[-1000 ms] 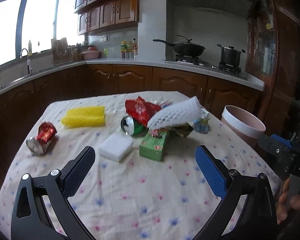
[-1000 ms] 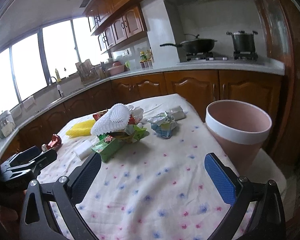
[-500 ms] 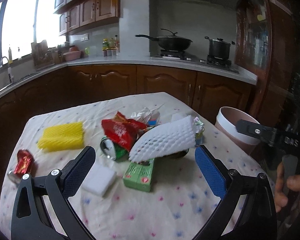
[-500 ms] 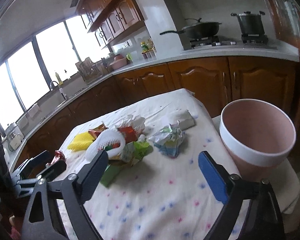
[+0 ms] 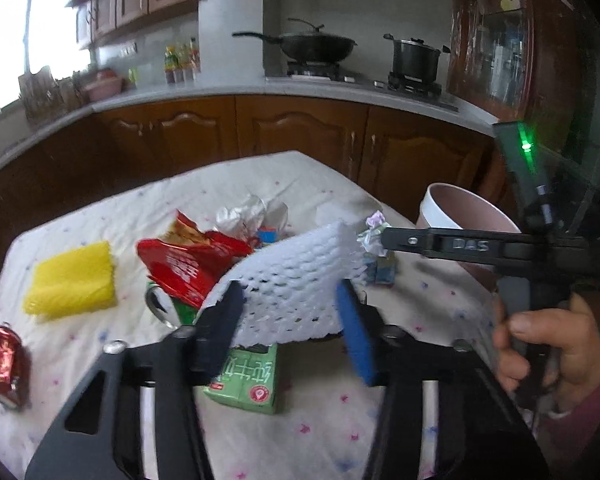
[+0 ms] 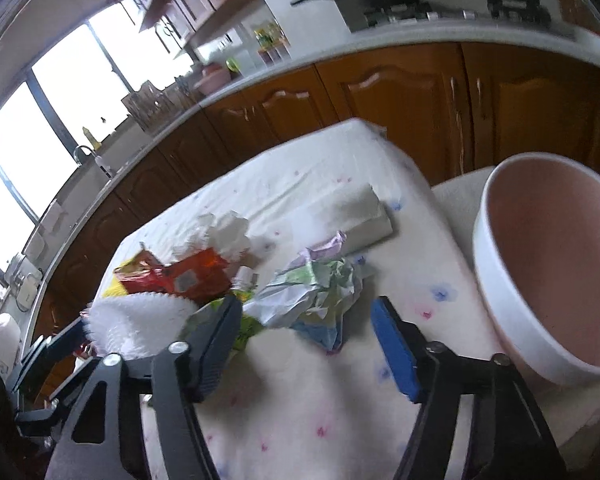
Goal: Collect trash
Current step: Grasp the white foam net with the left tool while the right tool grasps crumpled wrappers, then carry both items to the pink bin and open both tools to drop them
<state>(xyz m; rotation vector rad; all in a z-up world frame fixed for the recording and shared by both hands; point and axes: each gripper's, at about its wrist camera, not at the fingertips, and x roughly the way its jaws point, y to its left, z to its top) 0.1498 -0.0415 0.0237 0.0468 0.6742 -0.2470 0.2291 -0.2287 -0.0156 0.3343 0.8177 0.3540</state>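
Observation:
A white foam net [image 5: 300, 256] leans on the trash pile in the middle of the flowered tablecloth [image 5: 300, 432]. My left gripper [image 5: 290, 300] has its jaws closing around the net's lower edge. The net still looks unsquashed and reaches past both fingers. In the right wrist view my right gripper [image 6: 306, 312] has its jaws closing, with a crumpled green-and-white paper wrapper [image 6: 316, 292] between and just ahead of its tips; the pads stand off it. A pink bin [image 6: 548, 264] stands off the table's right edge. A hand [image 5: 548, 344] holds the right gripper's handle.
A red snack bag [image 5: 188, 260], a green can [image 5: 160, 308], a green carton [image 5: 248, 380] and white tissue [image 5: 248, 212] lie in the pile. A yellow foam net [image 5: 72, 280] and a crushed red can [image 5: 6, 360] lie at the left. A white block [image 6: 360, 212] sits near the far edge.
Both grippers have moved forward over the table to the trash pile and their jaws have narrowed. The left now straddles the white foam net, the right the crumpled wrapper.

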